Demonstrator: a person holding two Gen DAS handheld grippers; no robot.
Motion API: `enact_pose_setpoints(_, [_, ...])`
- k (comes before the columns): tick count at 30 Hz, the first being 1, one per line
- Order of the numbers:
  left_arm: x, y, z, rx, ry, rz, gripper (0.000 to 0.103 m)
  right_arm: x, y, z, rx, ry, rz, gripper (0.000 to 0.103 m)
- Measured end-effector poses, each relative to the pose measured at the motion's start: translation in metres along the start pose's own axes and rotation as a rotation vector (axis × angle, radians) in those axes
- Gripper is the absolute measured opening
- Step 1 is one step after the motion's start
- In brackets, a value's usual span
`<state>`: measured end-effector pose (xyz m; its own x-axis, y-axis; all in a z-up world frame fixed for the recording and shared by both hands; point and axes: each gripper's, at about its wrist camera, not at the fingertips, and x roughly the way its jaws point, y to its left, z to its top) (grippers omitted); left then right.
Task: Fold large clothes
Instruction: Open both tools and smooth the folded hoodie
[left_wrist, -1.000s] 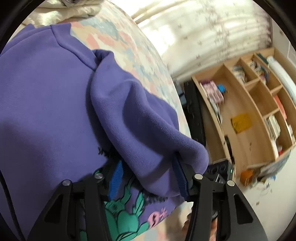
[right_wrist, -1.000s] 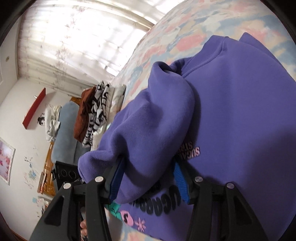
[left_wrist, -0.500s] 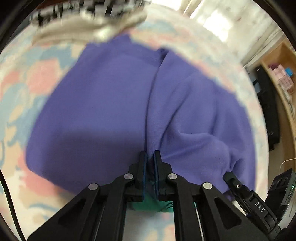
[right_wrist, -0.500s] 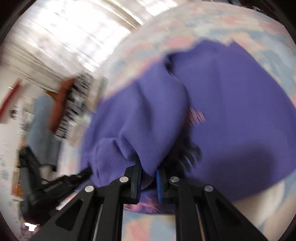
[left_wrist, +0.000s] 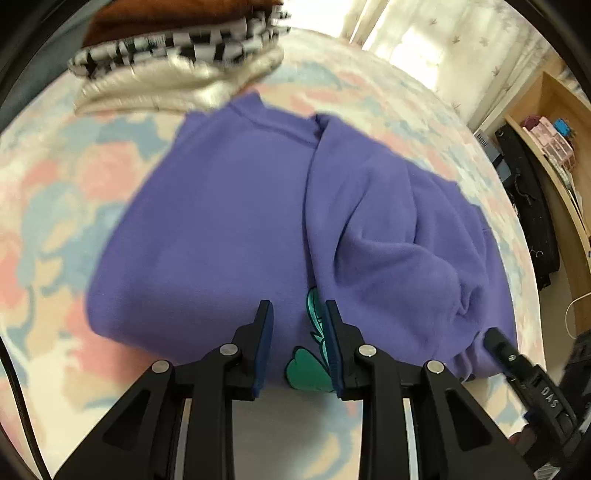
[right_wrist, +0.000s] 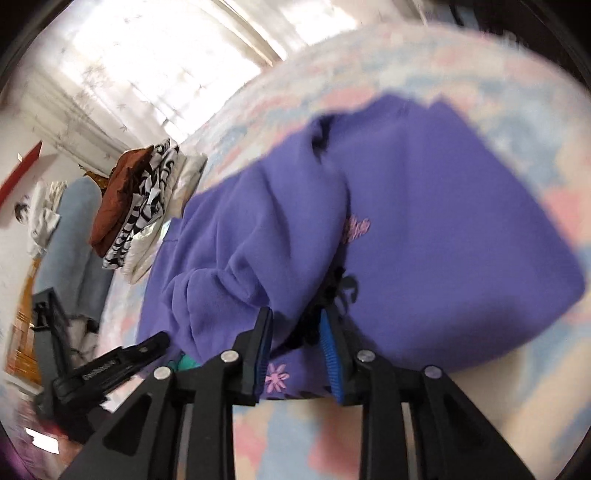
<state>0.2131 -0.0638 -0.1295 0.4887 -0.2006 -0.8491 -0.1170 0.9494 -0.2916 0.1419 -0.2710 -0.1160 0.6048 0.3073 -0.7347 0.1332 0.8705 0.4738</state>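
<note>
Left wrist view: my left hand-held gripper (left_wrist: 297, 314) sits low over the near hem of the purple sweatshirt (left_wrist: 221, 229). Its jaws have just been opening a little after a squeeze; they stand slightly apart, no cloth pinched, only the green print (left_wrist: 306, 373) showing through the gap. The sweatshirt lies on the bed (left_wrist: 44, 206), on a pink, blue and cream floral cover, both sleeves folded in over the chest. Left half lies flat; right sleeve (left_wrist: 388, 251) is bunched, cuff near the hem. Beyond the collar sits a stack of folded clothes (left_wrist: 177, 62): cream at the bottom, black-and-white check, brown on top. Far right: wooden shelving (left_wrist: 554, 155), and the tip of my other hand-held gripper by the sweatshirt's near right corner.

Right wrist view, blurry: at left the same clothes stack (right_wrist: 140, 206), with my left hand-held gripper's tip below it. My right hand-held gripper (right_wrist: 295, 325) hangs over the near hem of the sweatshirt (right_wrist: 461, 229). Its jaws have also just been opening and stand a bit apart; the folded sleeve (right_wrist: 266, 236) ends right at the gap, but the pads don't press on it as far as I can see. A pink flower print (right_wrist: 276, 376) shows between the fingers. The right side of the sweatshirt is flat, with the bed cover (right_wrist: 535, 122) around it.
</note>
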Motion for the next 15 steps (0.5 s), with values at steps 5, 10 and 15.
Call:
enact_pose_setpoints(5, [-0.018, -0.012, 0.011, 0.108, -0.085, -0.093, 0.024, -0.009, 0.033, 0.004, -0.186, -0.07, 0.019, 0.027])
enact_pose_setpoints(10, [-0.005, -0.032, 0.021, 0.2, -0.097, -0.136, 0.018, 0.024, 0.065, 0.016, -0.32, -0.057, 0.061, 0.026])
enact_pose_setpoints(15, [0.041, -0.037, 0.021, 0.219, -0.039, -0.073, 0.017, 0.061, 0.065, 0.02, -0.393, -0.005, -0.033, 0.018])
